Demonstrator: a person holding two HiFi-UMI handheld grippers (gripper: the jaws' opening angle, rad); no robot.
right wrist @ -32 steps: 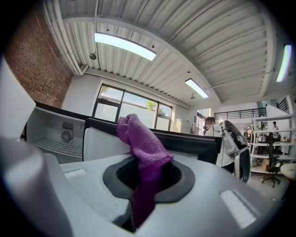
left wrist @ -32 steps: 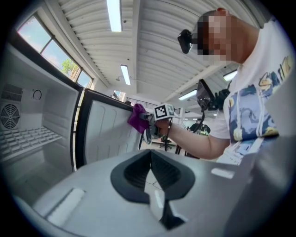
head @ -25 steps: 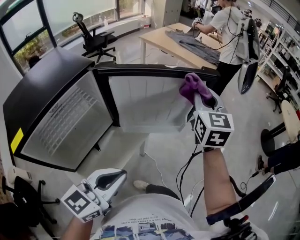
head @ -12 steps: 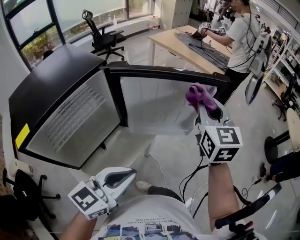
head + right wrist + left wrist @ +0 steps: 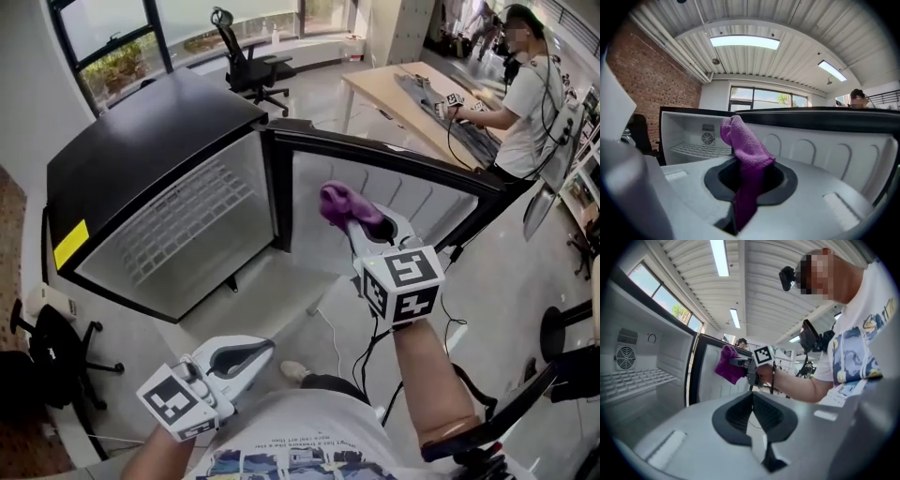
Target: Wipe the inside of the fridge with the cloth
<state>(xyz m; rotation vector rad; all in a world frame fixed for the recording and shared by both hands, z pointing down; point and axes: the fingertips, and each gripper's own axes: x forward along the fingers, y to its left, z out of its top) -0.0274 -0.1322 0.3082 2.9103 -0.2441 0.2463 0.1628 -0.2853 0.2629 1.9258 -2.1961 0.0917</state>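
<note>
The right gripper point(image 5: 361, 225) is held forward and raised at the end of a bare right forearm point(image 5: 427, 380), with its marker cube point(image 5: 401, 284) turned towards the head; its jaws are clamped on the purple cloth point(image 5: 342, 202), which bunches above their tips; the left gripper point(image 5: 253, 352) sits low at the left, close to the torso point(image 5: 281, 441), pointing forward and to the right; its jaws are pressed together with nothing between them.
</note>
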